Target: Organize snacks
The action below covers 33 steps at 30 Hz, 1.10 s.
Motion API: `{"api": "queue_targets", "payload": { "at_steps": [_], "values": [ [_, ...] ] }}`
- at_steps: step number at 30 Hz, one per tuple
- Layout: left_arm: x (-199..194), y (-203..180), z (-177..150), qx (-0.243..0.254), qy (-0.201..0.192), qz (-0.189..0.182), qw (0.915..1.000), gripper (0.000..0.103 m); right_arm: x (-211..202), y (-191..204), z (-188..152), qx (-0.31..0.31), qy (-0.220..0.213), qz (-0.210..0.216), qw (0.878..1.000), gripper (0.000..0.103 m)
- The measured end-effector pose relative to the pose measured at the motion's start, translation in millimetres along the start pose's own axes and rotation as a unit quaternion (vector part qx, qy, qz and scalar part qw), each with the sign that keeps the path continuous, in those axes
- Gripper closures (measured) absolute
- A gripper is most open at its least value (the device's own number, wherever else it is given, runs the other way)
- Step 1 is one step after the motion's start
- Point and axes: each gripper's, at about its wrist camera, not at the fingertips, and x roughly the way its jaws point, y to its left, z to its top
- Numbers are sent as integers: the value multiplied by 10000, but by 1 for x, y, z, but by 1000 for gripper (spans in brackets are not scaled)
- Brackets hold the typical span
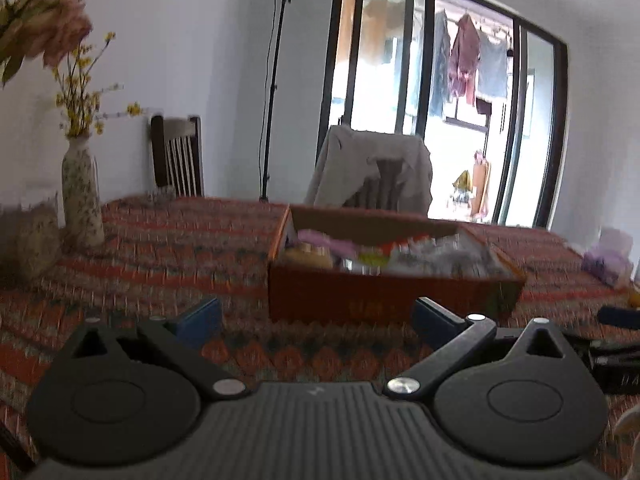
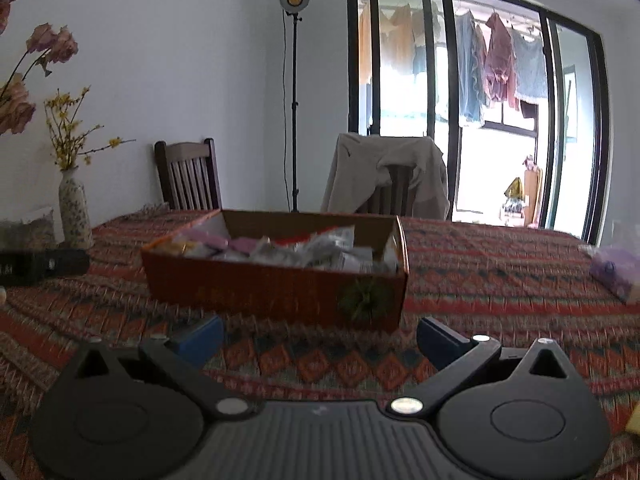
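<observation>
Where patterned tablecloth (image 2: 480, 280) spreads, snack box (image 2: 276, 292), window (image 2: 480, 100)

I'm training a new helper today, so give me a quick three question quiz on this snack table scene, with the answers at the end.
1. True or false: the left gripper is holding a snack packet.
2. Multiple choice: the snack packets lie (A) spread over the tablecloth, (B) inside the orange cardboard box, (C) on a chair.
3. Short answer: what hangs over the chair behind the box?

Key:
1. False. Its jaws are apart with nothing between them; the right gripper is the same.
2. B.
3. A light beige garment, draped over the backrest.
</observation>
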Motion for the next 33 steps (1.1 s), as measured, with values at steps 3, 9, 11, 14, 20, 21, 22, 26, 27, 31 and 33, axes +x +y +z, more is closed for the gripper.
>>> {"api": "queue_targets", "payload": {
  "at_steps": [3, 9, 11, 14, 20, 21, 22, 26, 27, 31, 33],
  "values": [
    [-9, 0, -14, -77, 79, -6, 9999, 0, -8, -3, -10, 101, 64, 8, 9999, 0],
    [-19, -5, -26, 22, 152, -88, 9998, 0, -15, -7, -19, 263, 152, 72, 9995, 0],
    [-19, -7, -29, 30, 187, -72, 9998, 0, -17, -7, -21, 291, 139, 90, 9994, 0],
    [-19, -10, -31, 56, 234, -59, 9997, 0, -18, -8, -22, 300, 152, 93, 9994, 0],
    [-18, -12, -32, 58, 257, -46, 9996, 0, -17, -7, -26, 306, 196, 129, 9993, 0],
    [-18, -12, -32, 56, 255, -30, 9997, 0, -18, -7, -26, 303, 197, 137, 9993, 0],
    [-18, -12, -32, 56, 257, -21, 9997, 0, -18, -6, -26, 301, 199, 139, 9993, 0],
    [-18, -13, -33, 58, 267, -32, 9996, 0, -17, -6, -27, 300, 207, 141, 9992, 0],
    [-17, -13, -33, 56, 269, -31, 9996, 0, -17, -6, -27, 302, 207, 141, 9992, 0],
    [-17, -13, -34, 54, 280, -42, 9996, 0, -16, -5, -28, 300, 221, 144, 9992, 0],
    [-17, -13, -34, 55, 285, -47, 9996, 0, -16, -5, -29, 301, 233, 147, 9992, 0]
  ]
}}
